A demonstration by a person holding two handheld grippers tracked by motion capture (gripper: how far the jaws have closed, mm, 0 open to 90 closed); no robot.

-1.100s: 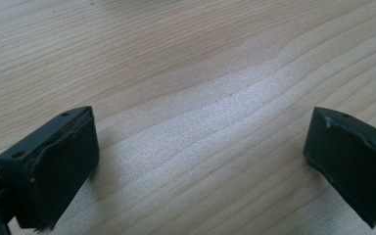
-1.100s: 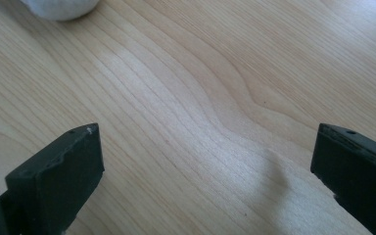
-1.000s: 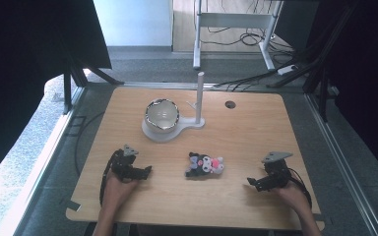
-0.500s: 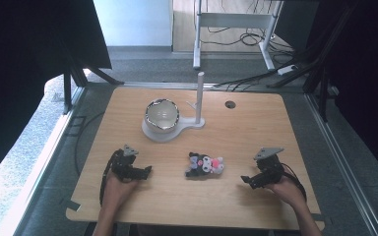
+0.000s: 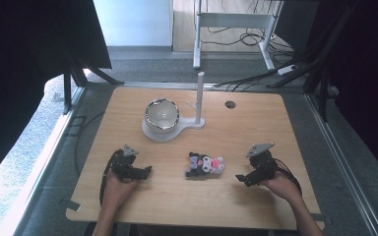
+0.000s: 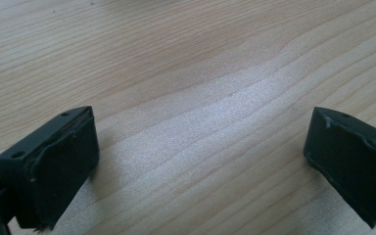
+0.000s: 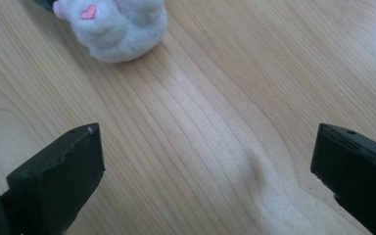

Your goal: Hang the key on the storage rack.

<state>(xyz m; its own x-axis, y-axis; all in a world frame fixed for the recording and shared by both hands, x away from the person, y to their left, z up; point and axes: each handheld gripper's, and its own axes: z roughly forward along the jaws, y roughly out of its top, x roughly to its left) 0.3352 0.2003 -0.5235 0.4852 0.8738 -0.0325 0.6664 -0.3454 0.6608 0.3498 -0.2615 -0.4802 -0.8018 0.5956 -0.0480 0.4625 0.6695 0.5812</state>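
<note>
Both claws, left [image 5: 145, 170] and right [image 5: 239, 179], are held open on the bench [image 5: 275, 123], a plush toy [image 5: 204, 165] seen at 11 o'clock of the right.

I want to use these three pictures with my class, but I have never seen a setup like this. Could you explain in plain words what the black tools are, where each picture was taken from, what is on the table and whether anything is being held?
No robot here: a person sits at a wooden table holding a hand tool in each hand. Each tool is a gripper with two black jaws.

The high view looks down from above; the left gripper and the right gripper sit near the bottom. The other two pictures come from small cameras riding on the grippers, looking out between their own jaws.

On the table lie a small plush toy, between the grippers, and farther back a shiny bowl on a white stand with an upright post. The right gripper view shows the toy's pale end just ahead.

Nothing is held: both pairs of jaws stand wide apart over bare wood.
</note>
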